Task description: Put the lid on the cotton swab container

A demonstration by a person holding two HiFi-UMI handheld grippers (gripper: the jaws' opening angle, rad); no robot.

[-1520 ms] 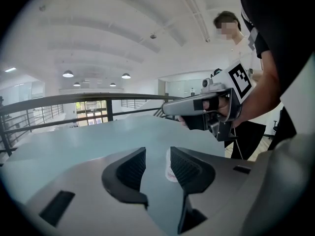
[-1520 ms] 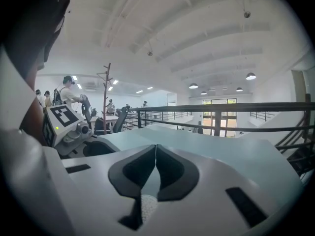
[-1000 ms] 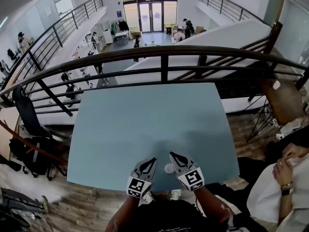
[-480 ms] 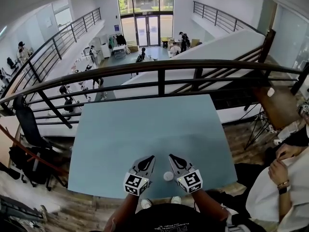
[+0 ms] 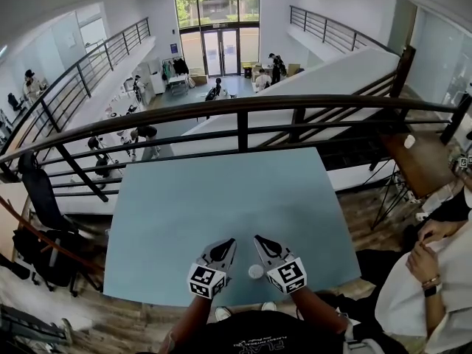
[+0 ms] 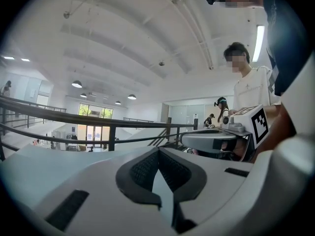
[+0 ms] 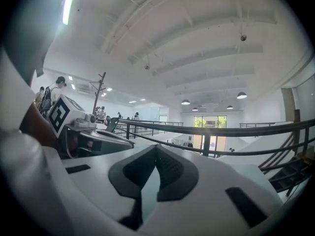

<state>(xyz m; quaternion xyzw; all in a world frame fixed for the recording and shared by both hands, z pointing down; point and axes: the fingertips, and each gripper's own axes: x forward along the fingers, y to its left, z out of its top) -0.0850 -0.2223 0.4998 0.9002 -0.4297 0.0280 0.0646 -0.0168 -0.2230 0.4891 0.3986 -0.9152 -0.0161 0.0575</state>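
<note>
I am holding the left tongs and right tongs closed on nothing, flanking the small white container near the worktop edge; risk: a sideways nudge tipping it or pushing it off.

Cotton swab container set on the blue counter, near its front edge.

The container is seen from above as a small, round, pale white shape, and it is shown resting flat on the counter surface. It is framed between the left gripper and the right gripper, nearer the right one. Whether it is touched by either cannot be told. At this size it cannot be told whether the lid is seated on it.
</note>
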